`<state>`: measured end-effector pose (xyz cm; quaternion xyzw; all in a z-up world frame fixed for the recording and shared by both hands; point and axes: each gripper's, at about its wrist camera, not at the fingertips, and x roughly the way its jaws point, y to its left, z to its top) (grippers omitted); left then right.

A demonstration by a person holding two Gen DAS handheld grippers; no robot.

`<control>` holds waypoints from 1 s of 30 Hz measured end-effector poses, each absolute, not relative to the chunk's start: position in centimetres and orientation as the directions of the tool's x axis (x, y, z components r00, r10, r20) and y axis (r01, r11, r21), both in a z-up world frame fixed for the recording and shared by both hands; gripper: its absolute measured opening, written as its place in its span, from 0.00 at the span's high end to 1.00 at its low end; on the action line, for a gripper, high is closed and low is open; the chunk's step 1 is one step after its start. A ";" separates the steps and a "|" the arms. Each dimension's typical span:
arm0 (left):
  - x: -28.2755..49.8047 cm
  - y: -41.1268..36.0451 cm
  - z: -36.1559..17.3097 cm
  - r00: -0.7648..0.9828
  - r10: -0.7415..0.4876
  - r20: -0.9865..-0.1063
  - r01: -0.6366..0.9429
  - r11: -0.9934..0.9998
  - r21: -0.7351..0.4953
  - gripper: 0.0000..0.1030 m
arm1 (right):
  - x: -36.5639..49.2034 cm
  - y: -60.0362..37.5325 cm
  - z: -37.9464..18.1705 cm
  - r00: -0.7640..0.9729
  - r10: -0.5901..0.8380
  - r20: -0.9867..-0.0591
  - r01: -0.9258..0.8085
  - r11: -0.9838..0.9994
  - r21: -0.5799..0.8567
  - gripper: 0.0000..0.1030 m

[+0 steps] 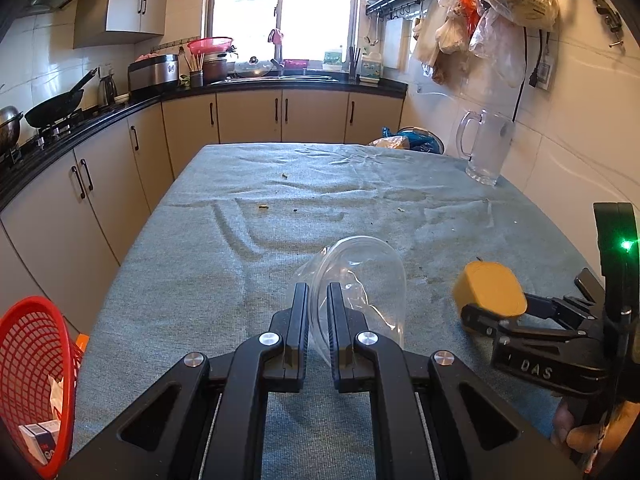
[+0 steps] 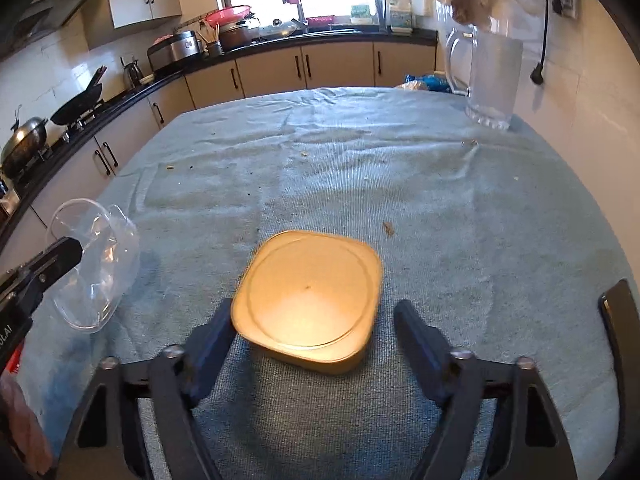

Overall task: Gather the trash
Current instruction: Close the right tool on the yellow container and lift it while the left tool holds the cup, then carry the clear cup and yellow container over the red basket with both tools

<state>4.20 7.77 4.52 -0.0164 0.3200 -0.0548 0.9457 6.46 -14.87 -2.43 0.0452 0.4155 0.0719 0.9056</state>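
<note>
My left gripper (image 1: 318, 296) is shut on the rim of a clear plastic cup (image 1: 360, 276), held tilted just above the blue-grey tablecloth (image 1: 280, 200); the cup also shows in the right wrist view (image 2: 96, 264). A yellow rounded-square tub (image 2: 308, 300) lies on the cloth between the wide-open fingers of my right gripper (image 2: 312, 320); the left finger (image 2: 212, 332) touches its edge. The tub is blurred. In the left wrist view the tub (image 1: 492, 288) sits at the tip of the right gripper (image 1: 480, 316).
A red mesh basket (image 1: 36, 380) holding paper and a small box sits at the table's near left edge. A clear glass jug (image 1: 486, 148) stands at the far right by the wall. Small crumbs (image 1: 262, 207) dot the cloth. Kitchen counters run left and behind.
</note>
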 end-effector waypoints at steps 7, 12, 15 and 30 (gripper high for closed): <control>4.3 7.8 4.5 0.789 -0.114 -0.604 0.094 0.994 -0.064 0.92 | 5.6 -16.1 -1.7 0.690 0.154 -0.707 -0.061 0.986 0.155 0.30; 4.3 7.8 4.6 0.795 -0.114 -0.596 0.094 0.993 -0.065 0.92 | 4.8 -16.0 -0.6 0.733 0.180 -0.656 -0.092 0.982 0.167 0.30; 4.3 7.8 4.6 0.797 -0.112 -0.594 0.092 0.994 -0.065 0.92 | 4.7 -16.0 -0.3 0.741 0.195 -0.642 -0.106 0.979 0.174 0.30; 3.1 7.3 5.9 0.814 -0.083 -0.574 0.076 0.996 -0.037 0.92 | 3.7 -15.7 1.6 0.787 0.241 -0.568 -0.159 0.969 0.190 0.30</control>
